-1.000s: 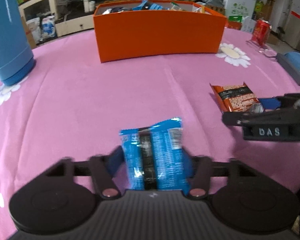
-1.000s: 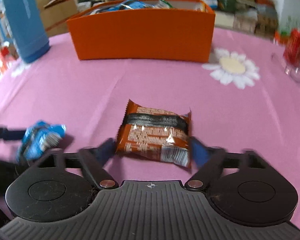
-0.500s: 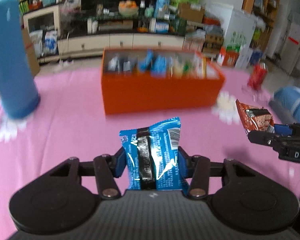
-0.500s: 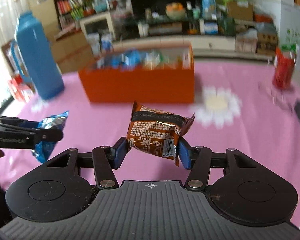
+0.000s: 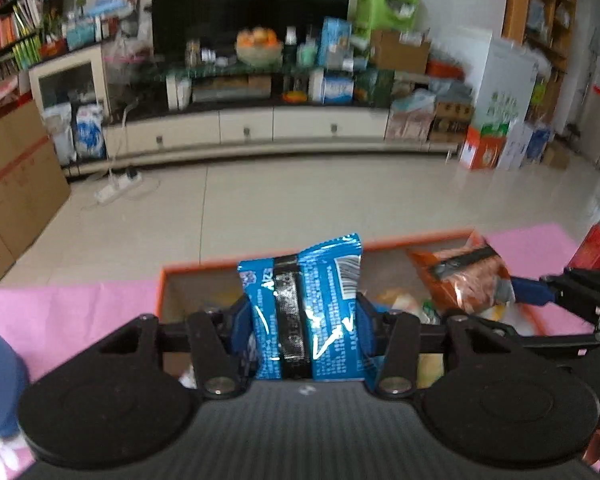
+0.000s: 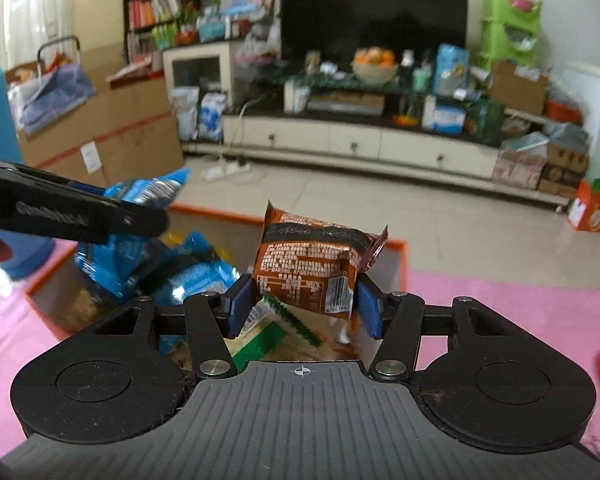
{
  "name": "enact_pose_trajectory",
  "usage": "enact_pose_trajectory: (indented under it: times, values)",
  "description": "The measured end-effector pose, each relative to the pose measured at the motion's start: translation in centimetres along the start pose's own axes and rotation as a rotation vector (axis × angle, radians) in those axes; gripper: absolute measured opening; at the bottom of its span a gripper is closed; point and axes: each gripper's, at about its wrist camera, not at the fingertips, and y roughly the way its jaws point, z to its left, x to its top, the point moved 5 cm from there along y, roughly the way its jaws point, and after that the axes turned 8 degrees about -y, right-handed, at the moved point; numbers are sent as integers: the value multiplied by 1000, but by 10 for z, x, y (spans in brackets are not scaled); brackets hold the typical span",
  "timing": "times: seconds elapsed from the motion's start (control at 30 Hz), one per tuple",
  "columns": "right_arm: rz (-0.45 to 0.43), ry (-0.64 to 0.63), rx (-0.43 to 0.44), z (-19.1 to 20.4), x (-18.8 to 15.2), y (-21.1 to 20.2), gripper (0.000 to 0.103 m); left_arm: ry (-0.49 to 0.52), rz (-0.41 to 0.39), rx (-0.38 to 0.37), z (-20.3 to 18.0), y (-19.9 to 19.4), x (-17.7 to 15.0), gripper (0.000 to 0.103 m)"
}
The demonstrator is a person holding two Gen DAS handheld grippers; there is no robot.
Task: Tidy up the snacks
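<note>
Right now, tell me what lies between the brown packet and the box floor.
Right wrist view: under the brown packet, a green-edged packet lies inside the orange box.

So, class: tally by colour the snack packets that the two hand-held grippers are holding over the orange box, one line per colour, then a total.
Blue packet, in the left hand-held gripper: 1
Orange-brown packet, in the right hand-held gripper: 1
Total: 2

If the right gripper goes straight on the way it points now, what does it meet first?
Probably the snacks already lying in the orange box: the right gripper, shut on the brown packet, points down into it. Depth is unclear.
</note>
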Motion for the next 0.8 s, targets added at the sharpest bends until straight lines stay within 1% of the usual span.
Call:
enact_pose_trajectory:
  times: [0.03,0.1,0.13,0.17,0.2,0.23,0.27,0.3,0.33,0.37,0.47,0.53,0.6,0.7,0.8]
  values:
    - [16,-3,10,3,-5,11,50,6,8,8,2,8,-7,55]
    - [16,13,29,6,-12,22,60,18,-24,9,2,11,-15,69]
    - [9,30,29,7,-14,22,62,22,-26,10,2,10,-16,71]
    - [10,38,32,7,-14,21,72,21,-24,10,1,6,-15,74]
    - [12,35,41,9,-14,16,81,21,-31,9,-1,-2,-14,74]
    - [-4,26,34,10,-13,8,82,28,-50,9,-2,-12,-13,75]
    - [-26,11,19,11,-10,-4,86,41,-76,11,-4,-25,-11,79]
    - [-42,0,9,13,-9,-16,93,54,-106,19,-7,-41,-11,90]
    - [-57,-7,0,14,-7,-31,96,60,-137,28,-9,-56,-11,97]
    - [-73,-10,-6,16,-6,-48,100,66,-171,31,-12,-73,-13,96]
    - [-100,1,-3,24,-12,-98,100,80,-207,18,-21,-122,-31,96]
    - [-95,19,-14,30,-25,-131,100,87,-217,28,-28,-151,-53,96]
    - [-77,53,-22,35,-43,-160,100,85,-209,43,-33,-177,-81,96]
    - [-28,140,-31,39,-76,-197,100,58,-153,66,-36,-208,-135,96]
    - [23,226,-46,49,-116,-229,100,2,-65,84,-37,-231,-199,96]
